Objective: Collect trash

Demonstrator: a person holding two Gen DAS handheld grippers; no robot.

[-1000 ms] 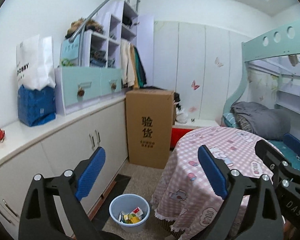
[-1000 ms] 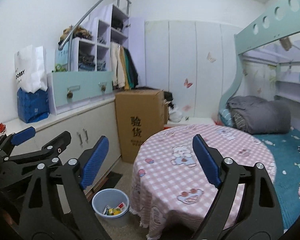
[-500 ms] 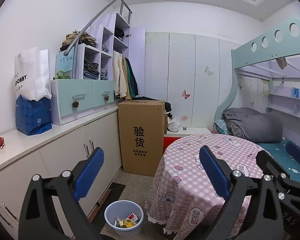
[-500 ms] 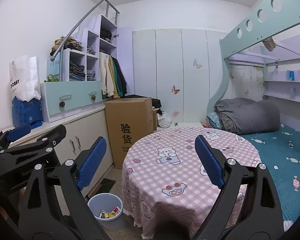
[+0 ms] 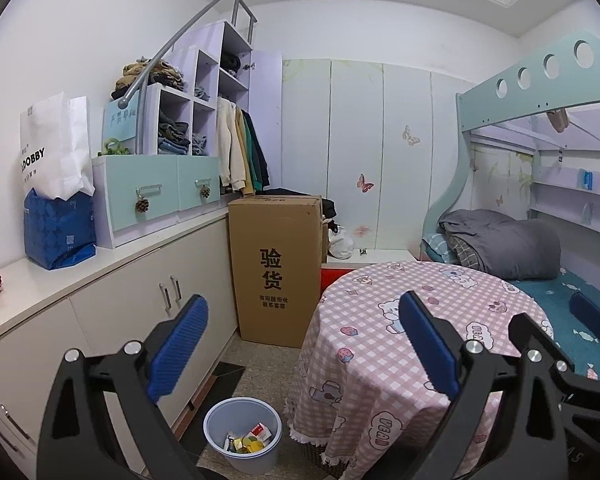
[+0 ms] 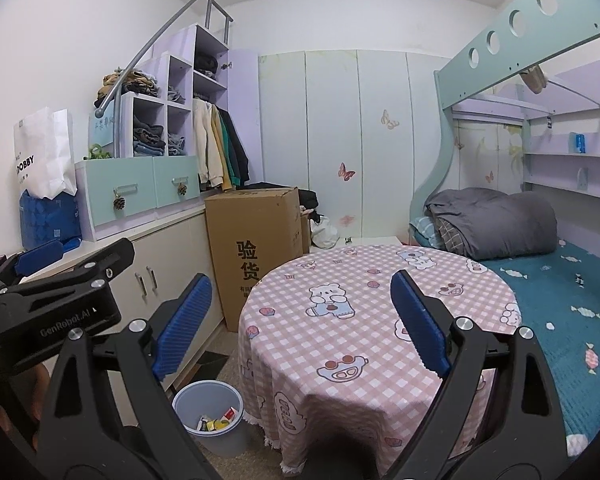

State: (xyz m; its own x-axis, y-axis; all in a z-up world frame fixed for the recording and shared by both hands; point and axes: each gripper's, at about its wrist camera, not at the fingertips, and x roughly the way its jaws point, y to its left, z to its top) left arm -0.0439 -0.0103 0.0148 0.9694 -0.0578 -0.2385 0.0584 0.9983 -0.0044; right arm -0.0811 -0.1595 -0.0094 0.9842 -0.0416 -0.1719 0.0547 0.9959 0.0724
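Both grippers, left (image 5: 300, 340) and right (image 6: 300, 320), hang empty with fingers spread; the bin (image 5: 242, 434) (already holding wrappers) sits on the floor beside the bare-topped surface (image 6: 380, 320); little seems left.

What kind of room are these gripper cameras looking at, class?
Most likely a child's bedroom: a bunk bed with a folded grey quilt, butterfly-stickered wardrobe doors, and hanging jackets.

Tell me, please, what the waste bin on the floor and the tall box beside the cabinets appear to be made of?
The waste bin looks like smooth grey-blue plastic: a thin, even moulded rim and matte sheen. The tall box looks like plain brown corrugated cardboard, with folded top flaps and black characters printed directly on its matte face.
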